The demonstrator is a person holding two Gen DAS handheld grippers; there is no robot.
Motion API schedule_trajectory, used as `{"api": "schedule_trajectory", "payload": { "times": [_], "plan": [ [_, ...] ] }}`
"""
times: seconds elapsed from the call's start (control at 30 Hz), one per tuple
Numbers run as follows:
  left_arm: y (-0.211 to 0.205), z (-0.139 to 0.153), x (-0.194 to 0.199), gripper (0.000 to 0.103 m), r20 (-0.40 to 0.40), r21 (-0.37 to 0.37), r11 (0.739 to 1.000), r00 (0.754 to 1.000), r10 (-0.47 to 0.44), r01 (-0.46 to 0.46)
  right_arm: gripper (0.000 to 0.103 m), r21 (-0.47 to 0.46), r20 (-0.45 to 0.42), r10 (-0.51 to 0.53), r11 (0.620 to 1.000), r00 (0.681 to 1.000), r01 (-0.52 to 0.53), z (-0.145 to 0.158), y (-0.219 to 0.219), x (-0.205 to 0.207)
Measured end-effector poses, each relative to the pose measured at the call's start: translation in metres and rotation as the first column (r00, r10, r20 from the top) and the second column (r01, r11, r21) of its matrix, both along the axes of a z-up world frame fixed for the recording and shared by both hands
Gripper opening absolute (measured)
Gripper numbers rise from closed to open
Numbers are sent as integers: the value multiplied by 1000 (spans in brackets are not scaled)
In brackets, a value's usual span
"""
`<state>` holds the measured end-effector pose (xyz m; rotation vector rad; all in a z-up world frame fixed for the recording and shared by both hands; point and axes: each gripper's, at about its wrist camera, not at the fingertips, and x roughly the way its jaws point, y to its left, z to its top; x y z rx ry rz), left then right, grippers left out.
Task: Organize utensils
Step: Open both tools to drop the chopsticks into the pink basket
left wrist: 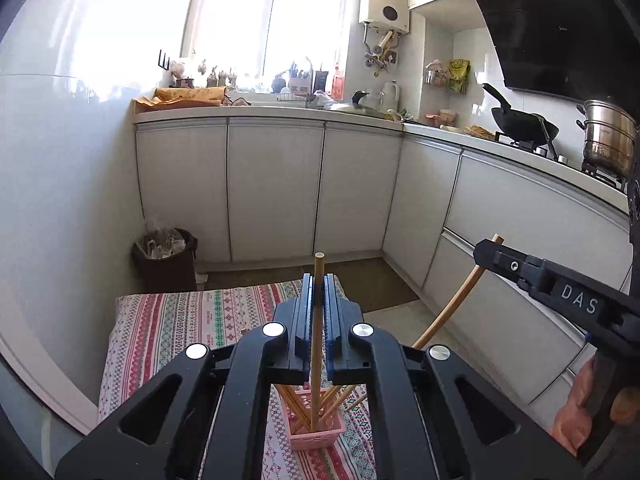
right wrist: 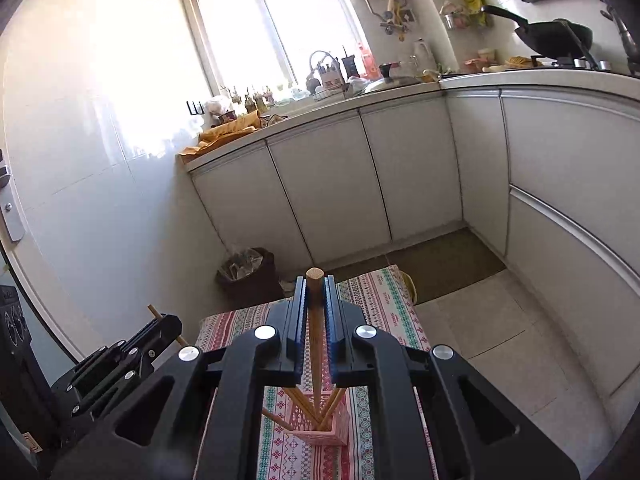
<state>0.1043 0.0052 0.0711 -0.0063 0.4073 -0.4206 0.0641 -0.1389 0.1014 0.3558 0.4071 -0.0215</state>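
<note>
Pale wooden chopstick [left wrist: 318, 320], round-ended, clamped upright in left gripper [left wrist: 319, 280], lower tip down inside pink slotted basket [left wrist: 320, 434]. Second chopstick [right wrist: 315, 320], same wood, pinched in right gripper [right wrist: 315, 284], tip also in the basket. More chopsticks [right wrist: 304, 404] leaning fanned in basket. Basket standing on striped patterned cloth [left wrist: 168, 320]. White kitchen cabinets [left wrist: 276, 188] beyond; dark bin [left wrist: 166, 256] near wall.

Both tools [left wrist: 319, 280] [right wrist: 315, 284] clamped, tilted slightly downward
</note>
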Motion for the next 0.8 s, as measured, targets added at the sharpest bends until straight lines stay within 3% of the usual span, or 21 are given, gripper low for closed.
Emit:
{"api": "schedule_trajectory", "payload": {
  "times": [0.17,0.23,0.47,0.67,0.8],
  "plan": [
    [0,-27,26,5,-70,-4,1000,997,29,-30,11,28,-62,39,999,997,-38,-29,5,29],
    [8,-34,32,25,-110,-42,998,993,35,-40,14,27,-85,28,999,996,-26,-38,4,34],
    [32,-19,18,37,-85,-115,990,993,76,-86,14,10,-81,-10,1000,997,10,-34,-6,19],
    [34,-7,-2,44,-71,-103,991,994,83,-90,15,-1,-78,-28,1000,997,28,-25,-10,-2],
    [35,-6,-15,59,-72,-99,990,993,91,-98,33,-1,-68,-34,999,997,34,-20,-10,-18]
  ]
}}
